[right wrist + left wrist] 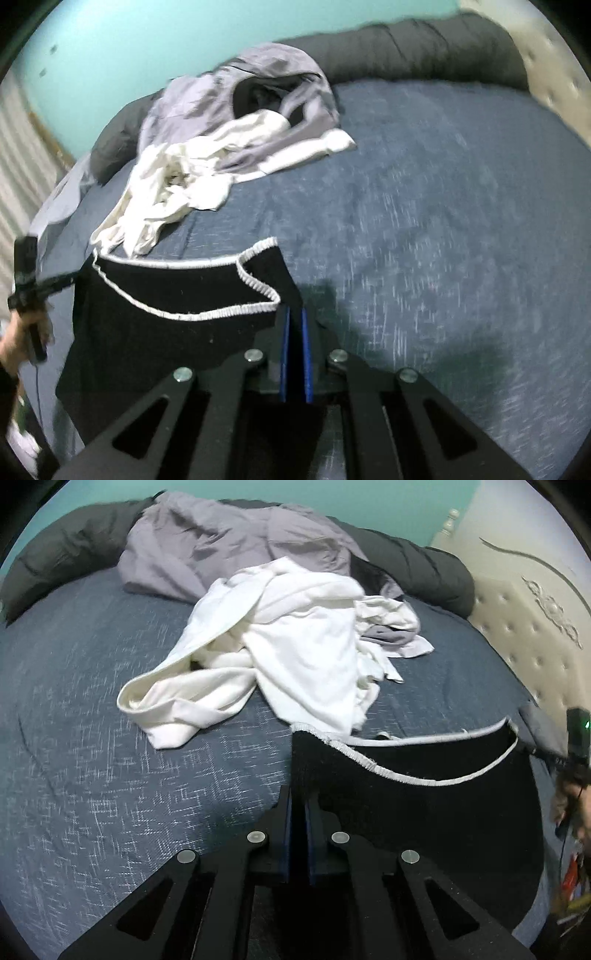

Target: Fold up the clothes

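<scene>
Both tongs (298,797) (294,314) clamp the black garment (424,812) above the bed (110,775).

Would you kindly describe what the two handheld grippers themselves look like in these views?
Both are matte black with angular linkage arms, triangular cut-outs and round silver pivot bolts. The left gripper has dark navy finger pads; the right gripper has bright blue-edged pads. Seen from the left wrist, the right unit carries a small green light and a thin dark cable.
</scene>
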